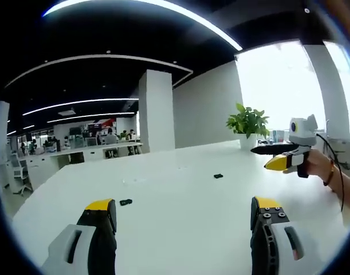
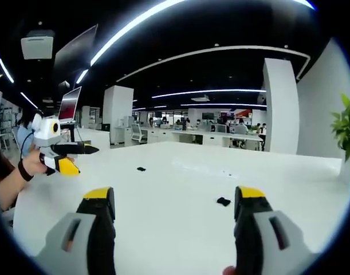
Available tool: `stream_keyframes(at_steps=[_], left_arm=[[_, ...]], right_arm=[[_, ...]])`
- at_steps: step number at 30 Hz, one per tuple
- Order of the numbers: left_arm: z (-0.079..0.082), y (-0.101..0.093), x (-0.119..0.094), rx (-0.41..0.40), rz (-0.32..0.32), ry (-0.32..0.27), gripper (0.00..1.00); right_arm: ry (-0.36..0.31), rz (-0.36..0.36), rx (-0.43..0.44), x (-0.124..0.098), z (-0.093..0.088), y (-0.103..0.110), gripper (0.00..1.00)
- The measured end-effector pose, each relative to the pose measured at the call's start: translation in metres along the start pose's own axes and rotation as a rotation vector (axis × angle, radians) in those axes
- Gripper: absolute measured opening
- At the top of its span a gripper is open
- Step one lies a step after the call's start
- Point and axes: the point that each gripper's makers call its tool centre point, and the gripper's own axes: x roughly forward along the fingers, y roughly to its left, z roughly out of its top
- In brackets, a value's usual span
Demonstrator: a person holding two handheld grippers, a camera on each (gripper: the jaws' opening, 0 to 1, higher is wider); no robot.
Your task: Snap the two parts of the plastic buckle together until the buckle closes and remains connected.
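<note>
Left gripper [image 1: 183,215] and right gripper [image 2: 173,203]: jaws spread wide, empty, above white counter [image 1: 180,200]. Two small black plastic buckle parts [image 1: 126,201] [image 1: 218,176] lie well apart.

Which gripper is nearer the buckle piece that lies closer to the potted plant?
Right, I'd judge. That buckle piece lies just ahead of the right gripper, beside its right-hand jaw. From the left gripper, it sits farther out across the table.
</note>
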Motion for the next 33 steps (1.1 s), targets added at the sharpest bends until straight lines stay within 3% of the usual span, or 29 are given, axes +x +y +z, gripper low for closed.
stream_keyframes(at_steps=[7,15,27,33], left_arm=[[0.009,-0.001,0.006,0.005,-0.020,-0.012,1.00],[0.016,-0.003,0.014,0.100,-0.017,0.014,1.00],[0.017,-0.001,0.025,0.100,-0.033,0.019,1.00],[0.017,0.001,0.030,0.070,-0.042,0.017,1.00]], right_arm=[[0.008,-0.006,-0.016,0.004,0.001,-0.004,0.87],[0.016,-0.014,-0.023,0.008,0.003,-0.009,0.87],[0.034,-0.016,-0.013,0.012,0.000,-0.014,0.87],[0.015,-0.020,-0.017,0.014,0.008,-0.017,0.86]])
